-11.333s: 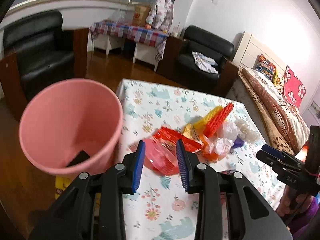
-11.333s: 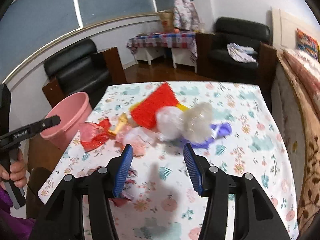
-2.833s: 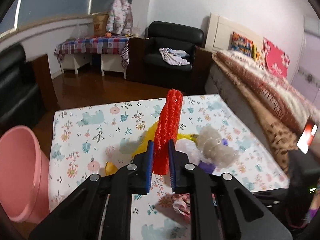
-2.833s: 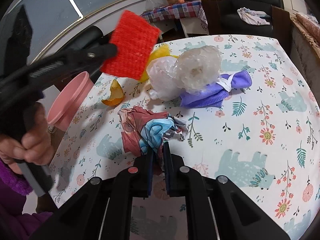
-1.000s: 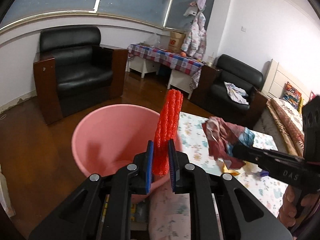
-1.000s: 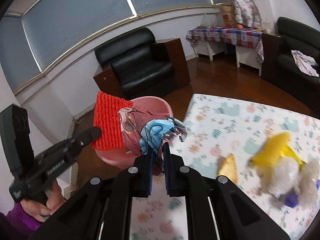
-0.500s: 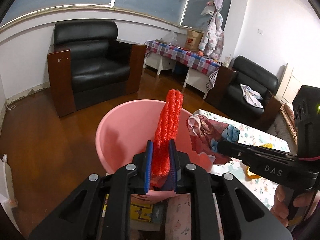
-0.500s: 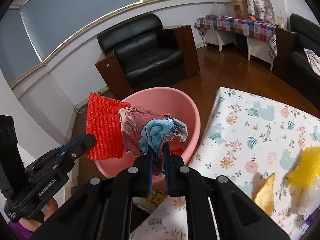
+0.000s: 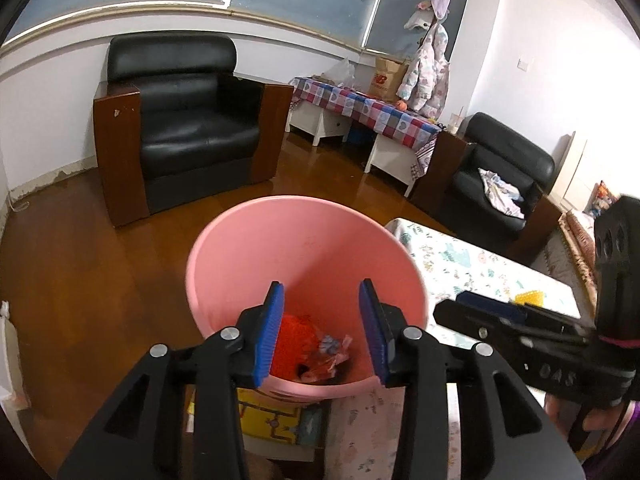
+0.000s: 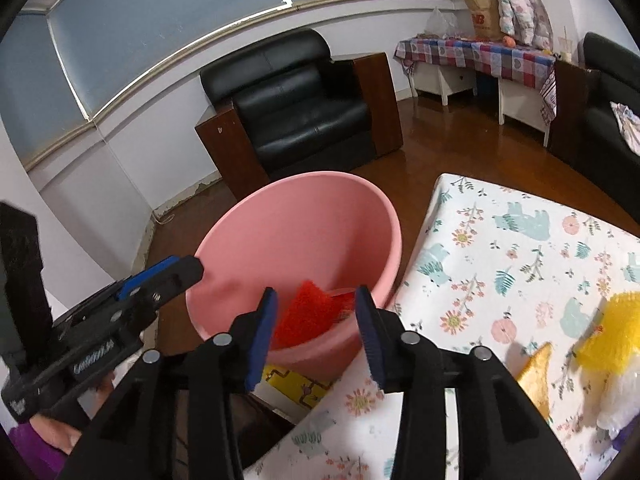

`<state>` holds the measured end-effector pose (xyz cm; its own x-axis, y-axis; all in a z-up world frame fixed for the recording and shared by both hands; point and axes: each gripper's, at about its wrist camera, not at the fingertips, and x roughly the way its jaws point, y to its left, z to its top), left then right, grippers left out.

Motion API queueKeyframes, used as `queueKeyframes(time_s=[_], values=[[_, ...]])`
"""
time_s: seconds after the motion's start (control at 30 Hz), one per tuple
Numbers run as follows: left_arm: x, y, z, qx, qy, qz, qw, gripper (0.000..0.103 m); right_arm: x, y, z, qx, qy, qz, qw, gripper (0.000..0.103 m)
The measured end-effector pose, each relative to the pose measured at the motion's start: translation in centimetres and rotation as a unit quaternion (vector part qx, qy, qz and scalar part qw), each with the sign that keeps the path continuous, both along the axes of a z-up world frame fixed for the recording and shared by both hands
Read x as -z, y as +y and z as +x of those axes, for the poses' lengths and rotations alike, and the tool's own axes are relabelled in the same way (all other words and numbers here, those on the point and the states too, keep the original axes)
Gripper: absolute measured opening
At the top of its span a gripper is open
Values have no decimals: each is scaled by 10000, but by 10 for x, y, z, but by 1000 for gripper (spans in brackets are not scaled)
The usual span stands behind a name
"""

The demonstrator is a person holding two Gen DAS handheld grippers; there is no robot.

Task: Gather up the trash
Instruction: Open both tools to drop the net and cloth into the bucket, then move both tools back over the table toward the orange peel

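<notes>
The pink bin (image 9: 304, 204) stands on the floor beside the floral-cloth table (image 10: 500, 260). My left gripper (image 9: 321, 286) hangs over the bin's mouth, its jaws opening with nothing between them. Down inside the bin lie the red mesh (image 9: 292, 340) and a crumpled colourful wrapper (image 9: 332, 350). My right gripper (image 10: 316, 292) is also above the bin's near rim (image 10: 300, 184), its jaws opening and empty, with the red mesh (image 10: 308, 312) seen below. On the table's right side remain a yellow mesh (image 10: 616, 332), an orange peel (image 10: 534, 372) and white plastic (image 10: 624, 400).
A black armchair (image 9: 180, 120) stands behind the bin on the wooden floor. Further back are a low table with a checked cloth (image 9: 360, 108) and a second black armchair (image 9: 500, 176). A yellow printed box (image 9: 272, 412) lies under the bin's near side.
Both grippers have opened over the bin. The red mesh left the left gripper and the crumpled wrapper left the right gripper; both now lie in the bin.
</notes>
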<state>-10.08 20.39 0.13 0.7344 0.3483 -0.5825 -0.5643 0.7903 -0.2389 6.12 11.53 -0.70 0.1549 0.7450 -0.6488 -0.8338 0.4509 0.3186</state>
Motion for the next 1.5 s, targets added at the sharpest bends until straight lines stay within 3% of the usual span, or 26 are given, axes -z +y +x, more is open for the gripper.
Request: queueKeyframes(time_s=[0.3,0.47,0.67,0.87,1.27,1.5], values=[[-1,-37,14,433,8,-93,9990,39,-7,-67,-28,212,-577,22,9981,41],[-1,-69,28,647,4,-91,9979,39,-3,-114,-38,725,-964,-220,9925,41],[1,-108,47,882,-70,-151,9960,39,2,-171,-28,1441,-796,-159,9862,41],[6,-146,64,1147,121,14,9933,39,12,-222,-21,1810,-370,-20,9828,41],[28,-169,84,1330,547,-212,9894,39,18,-254,-5,2234,-91,-79,9746,43],[30,-173,88,1303,612,-294,9891,39,19,-264,-7,2241,-108,-43,9745,54]])
